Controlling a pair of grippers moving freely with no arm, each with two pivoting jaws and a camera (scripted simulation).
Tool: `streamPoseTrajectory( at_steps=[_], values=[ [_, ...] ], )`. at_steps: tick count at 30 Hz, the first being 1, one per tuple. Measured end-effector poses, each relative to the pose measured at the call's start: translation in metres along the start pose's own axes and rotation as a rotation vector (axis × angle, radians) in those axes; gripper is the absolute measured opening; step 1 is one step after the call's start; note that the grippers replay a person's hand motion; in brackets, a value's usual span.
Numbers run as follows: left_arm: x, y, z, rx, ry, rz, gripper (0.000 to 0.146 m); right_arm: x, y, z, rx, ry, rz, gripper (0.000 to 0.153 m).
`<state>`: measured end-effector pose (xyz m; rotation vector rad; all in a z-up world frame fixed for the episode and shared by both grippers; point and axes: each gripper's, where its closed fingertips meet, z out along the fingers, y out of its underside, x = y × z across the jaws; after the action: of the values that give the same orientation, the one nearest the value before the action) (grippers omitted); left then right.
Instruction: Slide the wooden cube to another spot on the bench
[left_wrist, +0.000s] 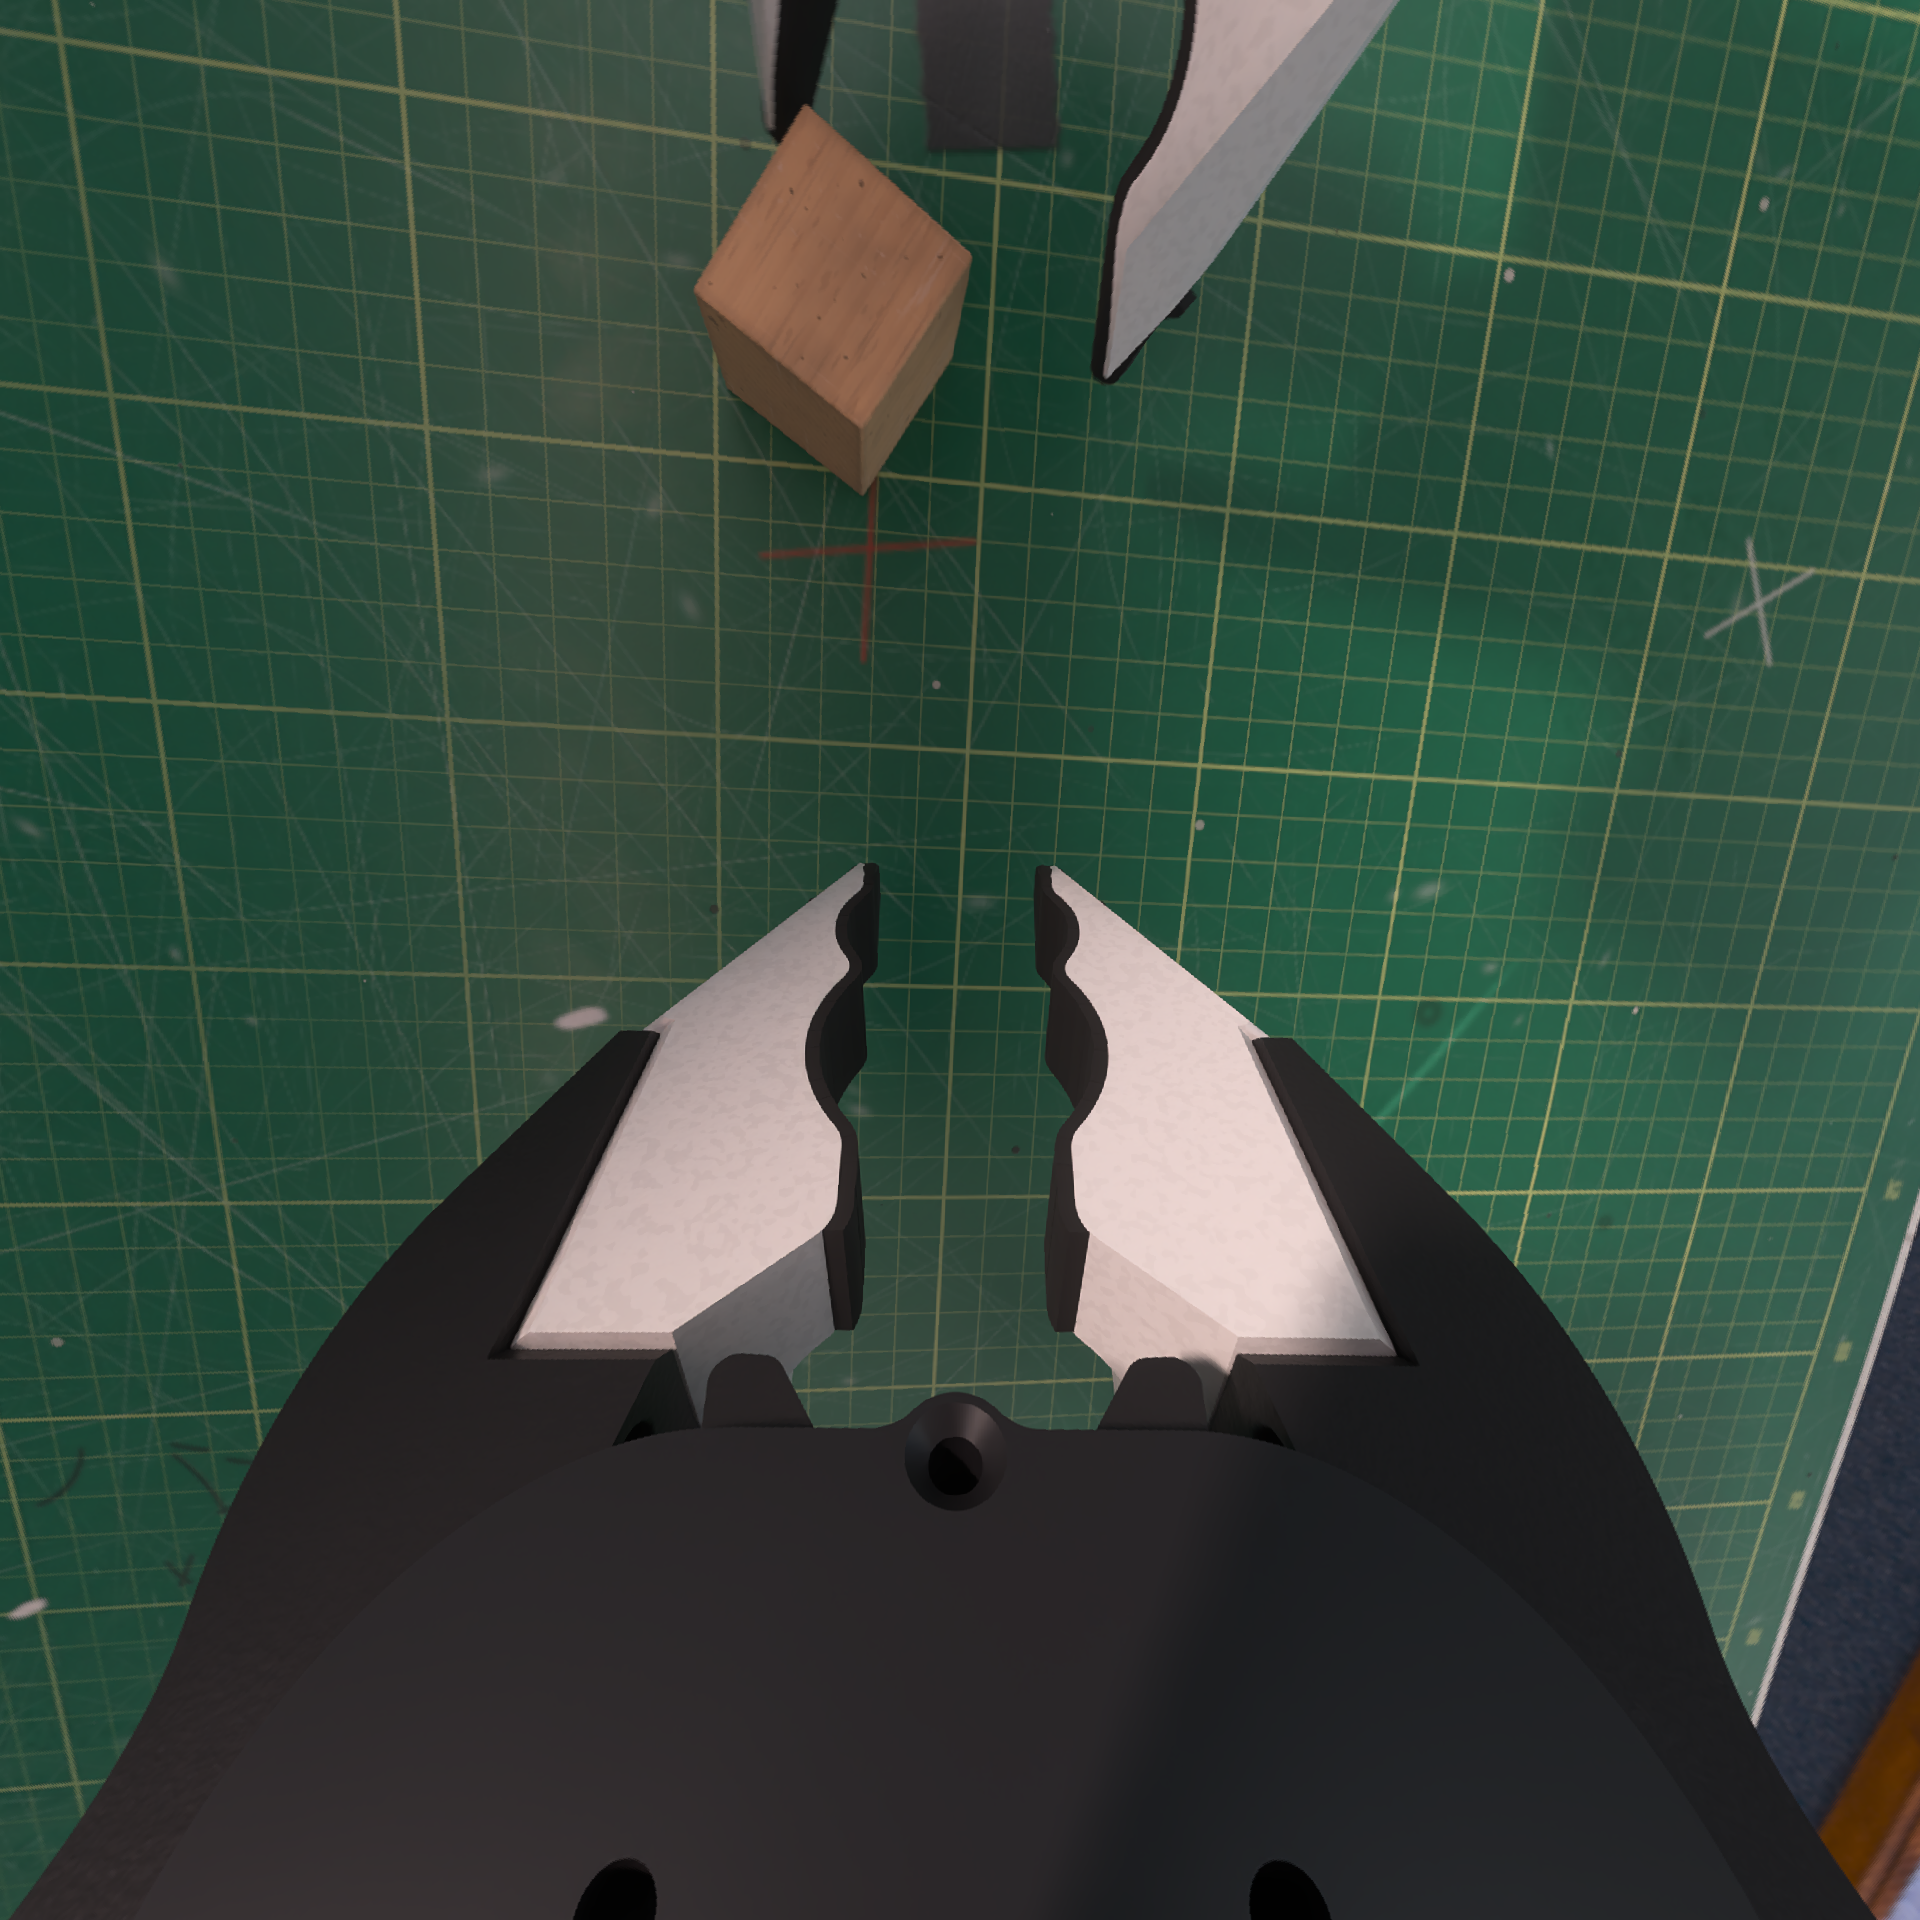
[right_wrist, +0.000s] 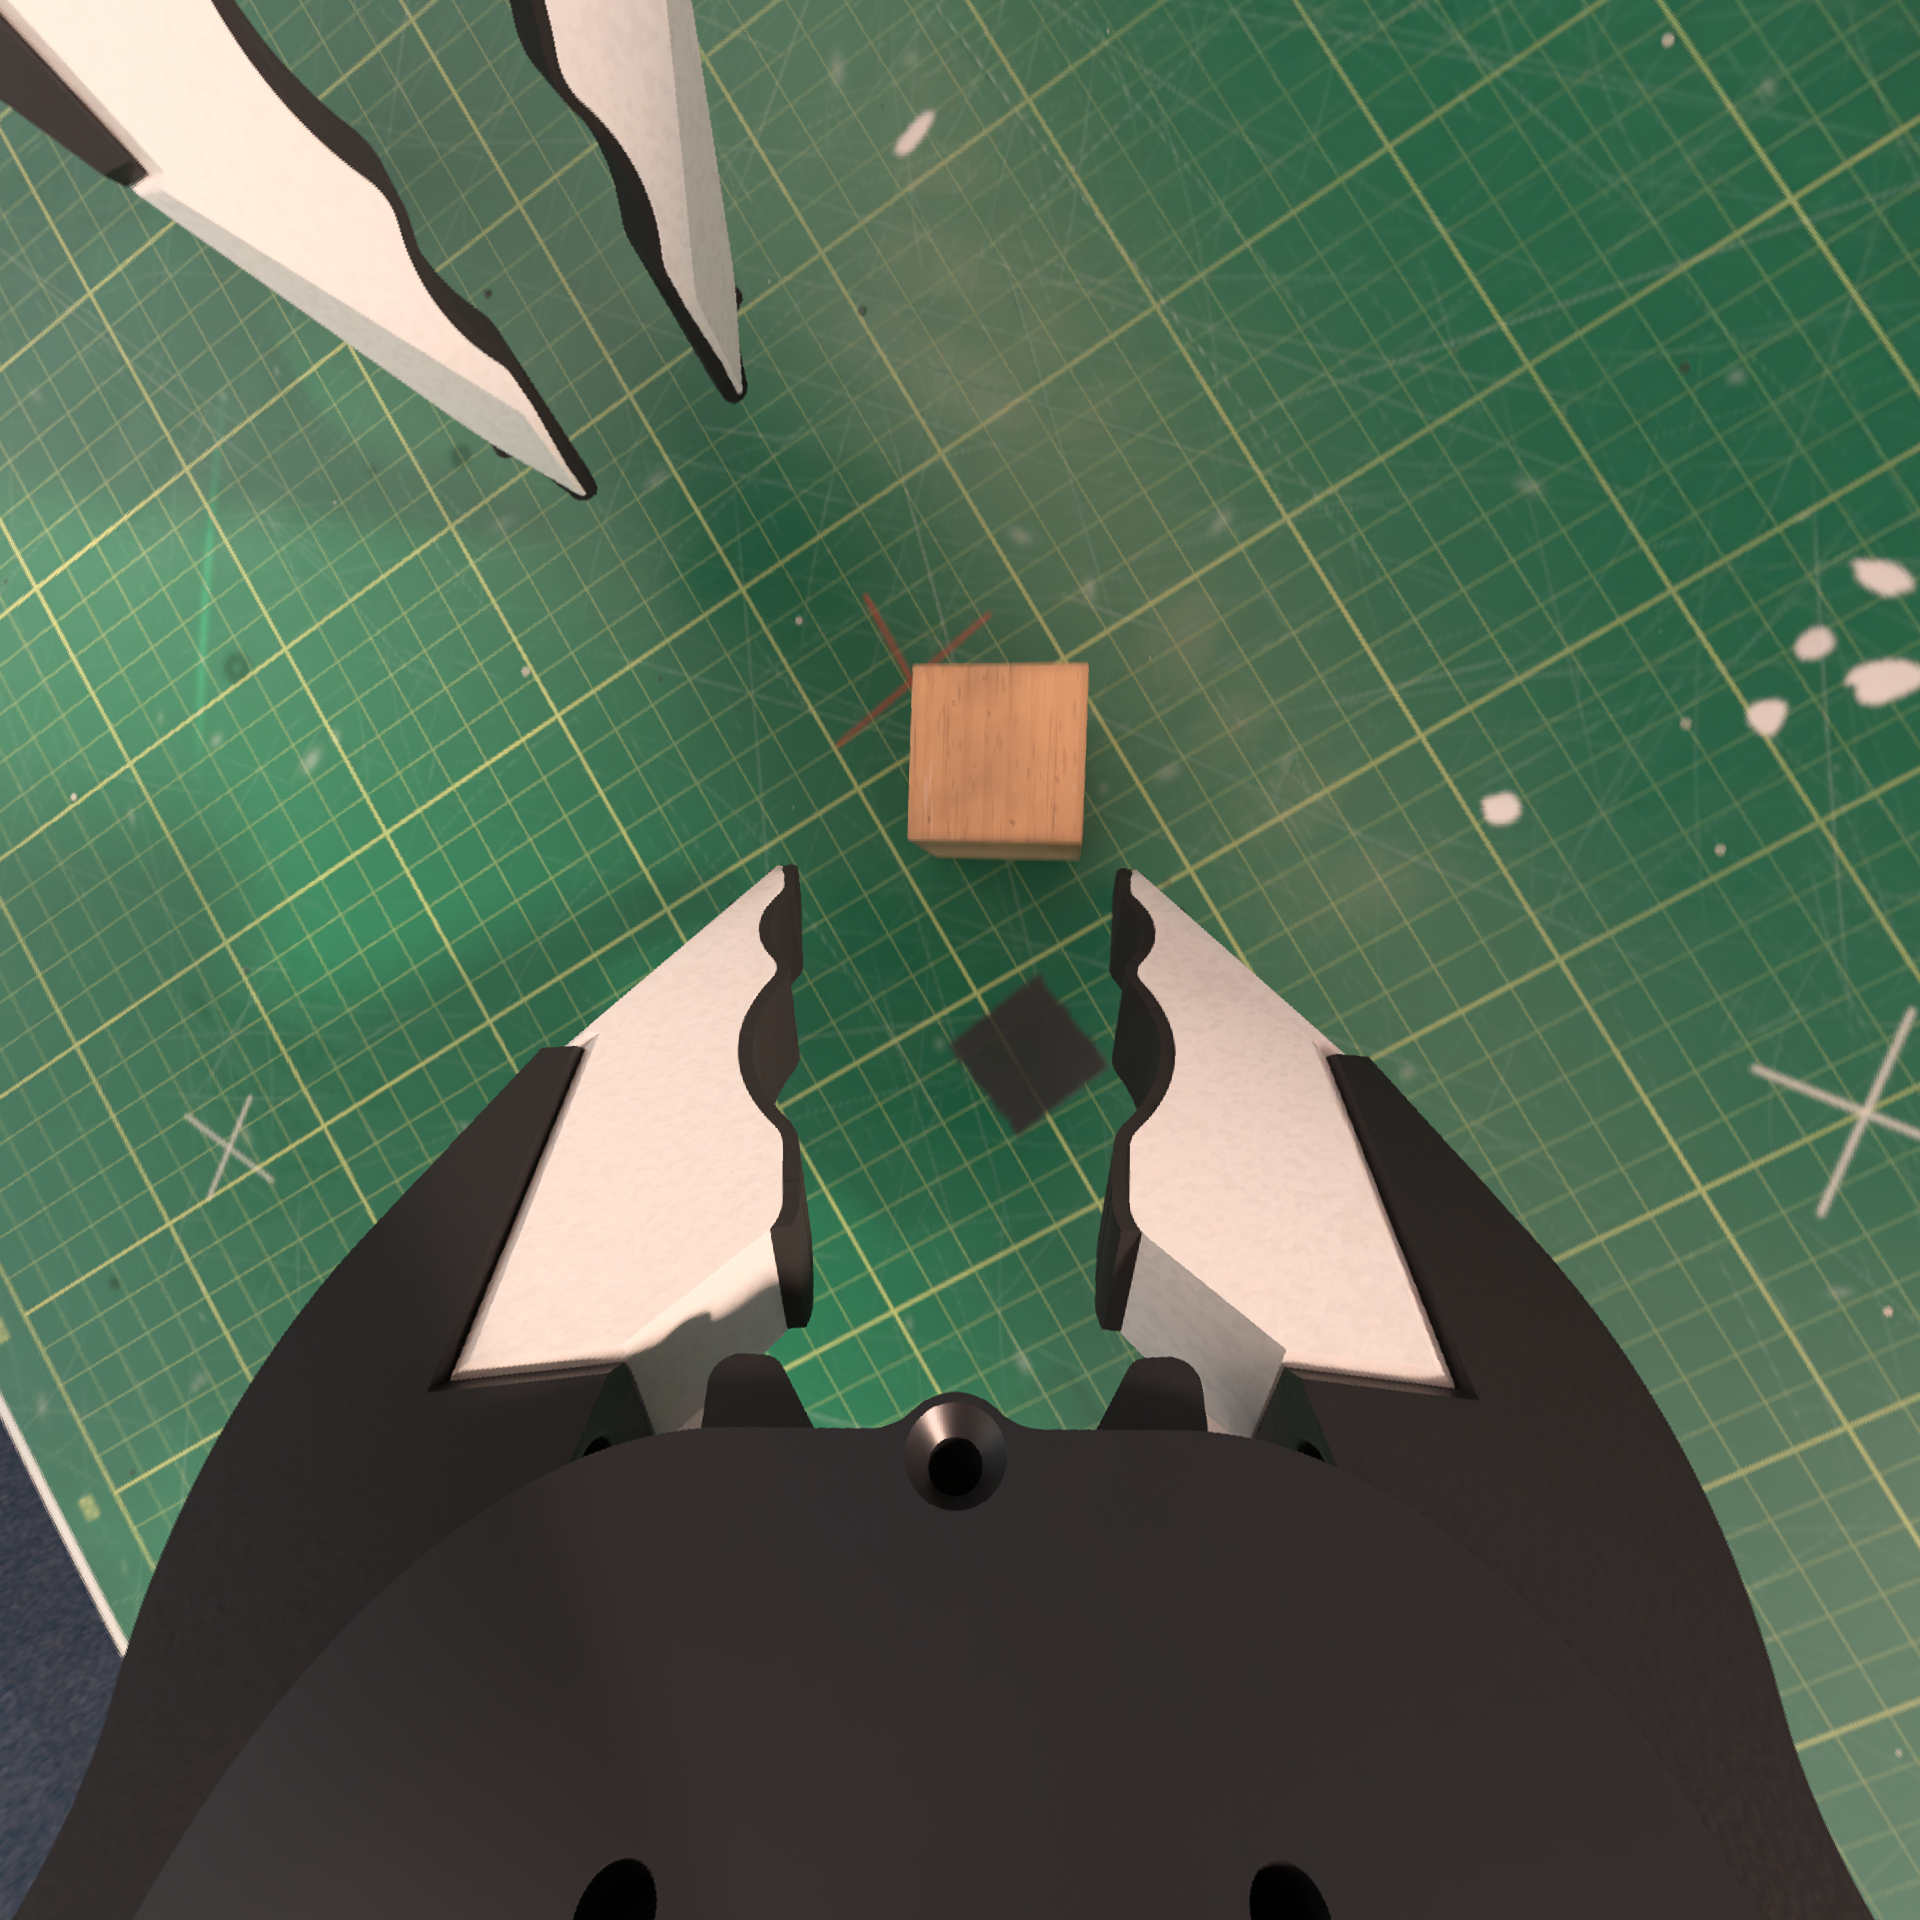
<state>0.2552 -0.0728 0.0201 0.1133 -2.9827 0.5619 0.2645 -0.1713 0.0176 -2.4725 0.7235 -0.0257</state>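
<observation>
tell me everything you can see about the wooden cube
The small light-brown wooden cube has fine grain lines, tiny dark specks and crisp edges. It rests flat on the green gridded cutting mat, one corner covering part of a thin red cross drawn there. Neither gripper holds it: it lies just beyond the open right gripper, and farther ahead of the open left gripper.

Green cutting mat (left_wrist: 416, 727), red cross mark (left_wrist: 868, 548), white paint flecks (right_wrist: 1501, 808)
</observation>
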Motion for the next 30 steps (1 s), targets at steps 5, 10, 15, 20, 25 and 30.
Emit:
streamPoseTrajectory(
  at_steps=[5, 10, 15, 20, 25, 30],
  values=[
    [0.001, 0.005, -0.002, -0.014, 0.015, 0.028, 0.03, 0.009, -0.01, 0.011, -0.007, 0.076, -0.05, 0.053],
    [-0.004, 0.01, -0.005, -0.008, 0.02, 0.02, 0.03, 0.021, -0.008, 0.008, -0.018, 0.1, -0.05, 0.034],
    [-0.003, 0.015, -0.007, -0.006, 0.022, 0.079, 0.031, 0.016, 0.016, -0.008, -0.105, -0.006, -0.056, 0.034],
    [0.005, 0.009, -0.004, 0.017, 0.05, 0.151, 0.032, 0.006, 0.039, -0.033, -0.171, -0.083, -0.118, 0.051],
    [0.007, 0.003, -0.004, 0.044, 0.049, 0.168, 0.033, 0.003, 0.045, -0.051, -0.132, -0.065, -0.059, 0.06],
    [0.004, -0.003, -0.003, 0.046, 0.03, 0.181, 0.034, -0.001, 0.051, -0.04, -0.126, -0.026, 0.022, 0.064]
  ],
)
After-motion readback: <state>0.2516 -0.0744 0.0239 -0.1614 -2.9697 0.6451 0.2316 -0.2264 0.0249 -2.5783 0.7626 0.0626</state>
